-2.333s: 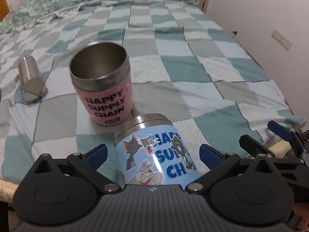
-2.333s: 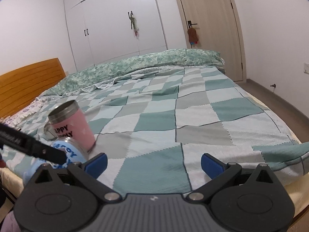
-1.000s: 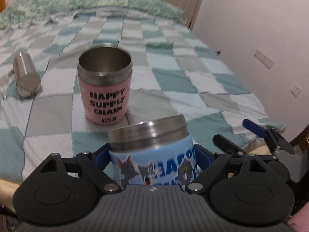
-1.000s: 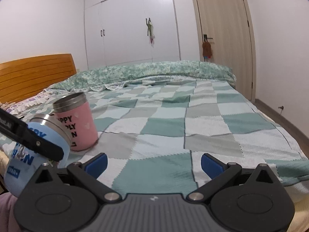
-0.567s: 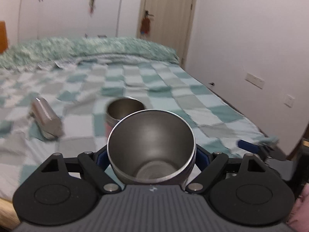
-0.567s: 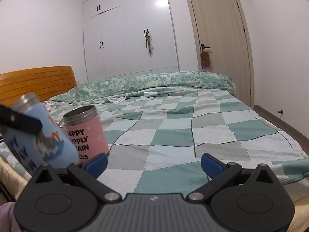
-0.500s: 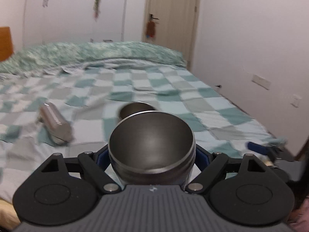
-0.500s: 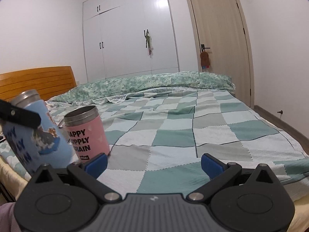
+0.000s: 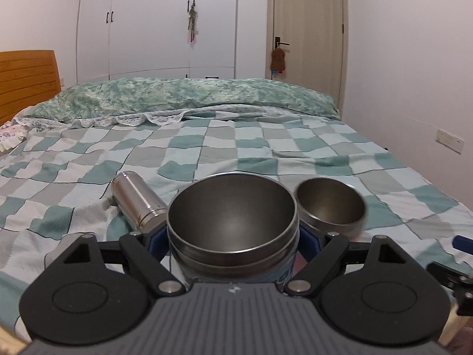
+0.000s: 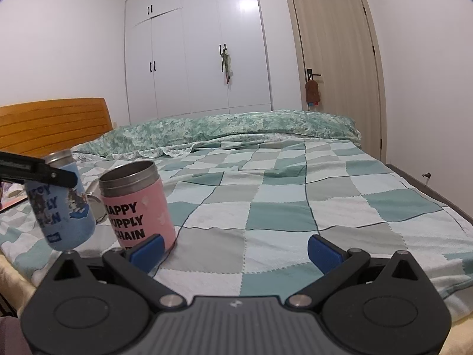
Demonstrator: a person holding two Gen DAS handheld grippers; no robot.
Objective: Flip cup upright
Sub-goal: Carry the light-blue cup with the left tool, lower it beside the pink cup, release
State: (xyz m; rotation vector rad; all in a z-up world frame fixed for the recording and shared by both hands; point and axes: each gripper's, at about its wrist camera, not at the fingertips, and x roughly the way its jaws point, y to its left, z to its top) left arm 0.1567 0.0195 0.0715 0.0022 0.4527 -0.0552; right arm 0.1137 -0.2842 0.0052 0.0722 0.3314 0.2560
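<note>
Since a second ago the blue cup [image 10: 63,204] has swung from mouth-down to mouth-up in the left tongs [image 9: 233,236]; it now hangs just above the bed [image 10: 295,207], leaning a little, its base close to the checked cover but not clearly touching. From left to right in the left wrist view: a plain steel flask [image 9: 137,204] lies on its side on the cover, then the blue cup's open steel mouth fills the middle between the blue pads [image 9: 155,238], then the pink cup [image 9: 329,204] stands upright just beside it. The left tongs are closed on the blue cup's body. The right tongs [image 10: 235,248] hover low over the bed near the pink cup, spread wide and holding nothing. By my reading the turn is all but done; what remains is to level the cup, set it down on the soft cover and let go without tipping it against its pink neighbour.
</note>
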